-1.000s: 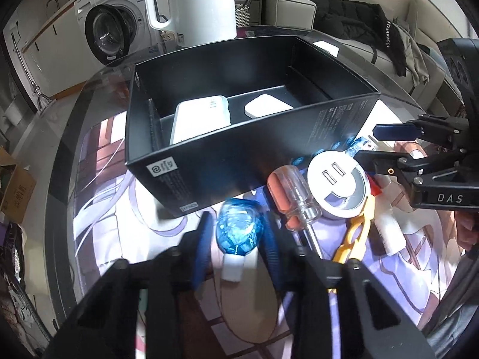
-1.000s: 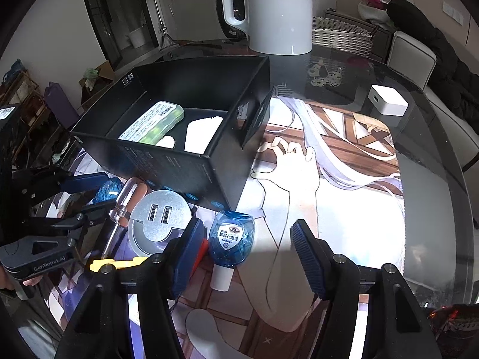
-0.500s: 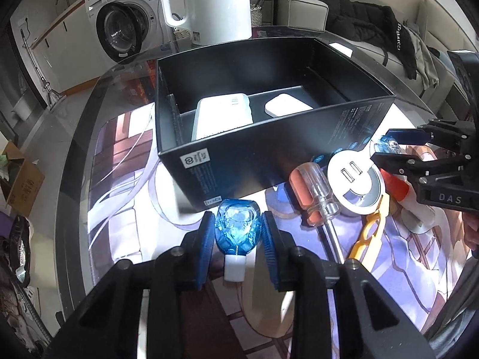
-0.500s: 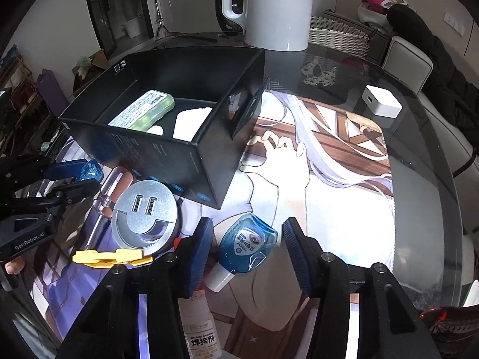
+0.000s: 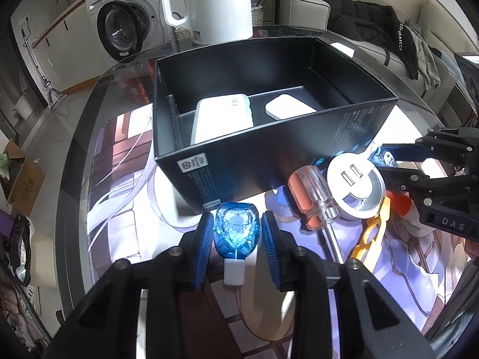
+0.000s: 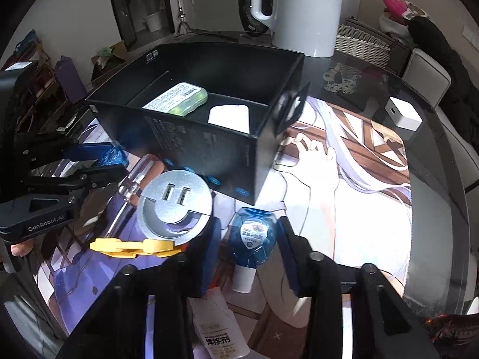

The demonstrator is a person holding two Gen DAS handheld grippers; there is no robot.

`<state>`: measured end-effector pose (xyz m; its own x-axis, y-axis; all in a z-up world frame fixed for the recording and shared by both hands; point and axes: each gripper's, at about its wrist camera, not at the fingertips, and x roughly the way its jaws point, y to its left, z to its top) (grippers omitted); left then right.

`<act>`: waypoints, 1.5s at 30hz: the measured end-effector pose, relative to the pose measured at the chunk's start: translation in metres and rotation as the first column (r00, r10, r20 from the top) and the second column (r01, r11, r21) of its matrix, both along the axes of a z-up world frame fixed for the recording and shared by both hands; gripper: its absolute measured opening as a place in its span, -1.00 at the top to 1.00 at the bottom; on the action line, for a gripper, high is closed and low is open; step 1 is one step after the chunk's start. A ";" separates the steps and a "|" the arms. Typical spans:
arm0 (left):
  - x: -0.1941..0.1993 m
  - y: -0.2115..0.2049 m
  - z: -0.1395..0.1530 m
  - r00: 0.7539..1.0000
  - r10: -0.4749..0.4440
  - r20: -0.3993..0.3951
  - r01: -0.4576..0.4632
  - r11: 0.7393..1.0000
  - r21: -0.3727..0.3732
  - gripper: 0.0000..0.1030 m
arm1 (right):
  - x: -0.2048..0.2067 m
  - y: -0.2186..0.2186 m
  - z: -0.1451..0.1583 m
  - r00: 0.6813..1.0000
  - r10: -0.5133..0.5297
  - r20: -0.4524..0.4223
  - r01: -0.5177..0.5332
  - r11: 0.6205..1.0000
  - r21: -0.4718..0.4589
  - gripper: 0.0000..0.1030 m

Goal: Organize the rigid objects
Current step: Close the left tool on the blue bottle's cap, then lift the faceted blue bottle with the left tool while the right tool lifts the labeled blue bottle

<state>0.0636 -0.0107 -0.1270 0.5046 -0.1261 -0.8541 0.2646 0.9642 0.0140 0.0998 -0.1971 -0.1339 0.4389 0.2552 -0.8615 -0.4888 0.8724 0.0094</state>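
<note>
My left gripper [image 5: 236,234] is shut on a clear blue bottle [image 5: 236,233] with a white cap, held in front of the black box [image 5: 263,155]. It also shows from the side in the right wrist view [image 6: 89,161]. My right gripper [image 6: 248,246] closes around a second blue bottle [image 6: 253,243] with a white cap; the pads look close to its sides, contact unclear. The black box [image 6: 209,146] holds a white-and-green case [image 6: 176,98] and a white pad [image 6: 229,118].
A round silver USB hub [image 6: 175,202], a clear-handled screwdriver [image 5: 314,200], a yellow plastic chain piece [image 6: 131,246] and a white glue bottle [image 6: 218,329] lie by the box. A white kettle [image 6: 302,9] and a white cube charger [image 6: 402,113] stand further back.
The left gripper closed on its blue bottle and lifted it toward the box. The right gripper moved in around the second blue bottle and narrowed its jaws.
</note>
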 end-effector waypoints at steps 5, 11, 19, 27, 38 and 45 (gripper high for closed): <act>-0.002 -0.002 0.000 1.000 -0.011 0.000 0.011 1.000 0.007 0.45 | -0.005 0.000 0.001 1.000 0.017 -0.007 -0.017 1.000 -0.003 0.42; -0.010 -0.003 0.009 0.999 -0.028 0.036 0.027 1.000 0.011 0.45 | -0.005 -0.002 0.004 1.000 0.015 0.000 -0.015 1.000 0.006 0.42; -0.029 -0.003 0.049 0.981 -0.039 0.192 0.048 0.998 -0.044 0.45 | -0.021 -0.007 0.043 0.992 -0.009 0.125 -0.001 0.997 0.083 0.42; -0.051 -0.002 0.095 0.897 -0.008 0.442 0.036 0.998 -0.054 0.45 | -0.043 -0.019 0.099 0.938 -0.080 0.338 -0.003 0.971 0.238 0.42; -0.086 0.008 0.143 0.706 0.068 0.705 -0.015 0.997 -0.081 0.44 | -0.105 -0.027 0.154 0.745 -0.168 0.645 -0.078 0.939 0.334 0.42; -0.107 0.016 0.157 0.616 0.113 0.780 -0.021 0.992 -0.128 0.44 | -0.133 -0.022 0.165 0.657 -0.161 0.737 -0.137 0.935 0.327 0.42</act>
<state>-0.0431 0.0051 0.0298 0.9861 -0.1209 -0.1137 0.1316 0.9870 0.0919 -0.0336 -0.2196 0.0309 0.8920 0.4401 -0.1034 -0.4478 0.8914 -0.0695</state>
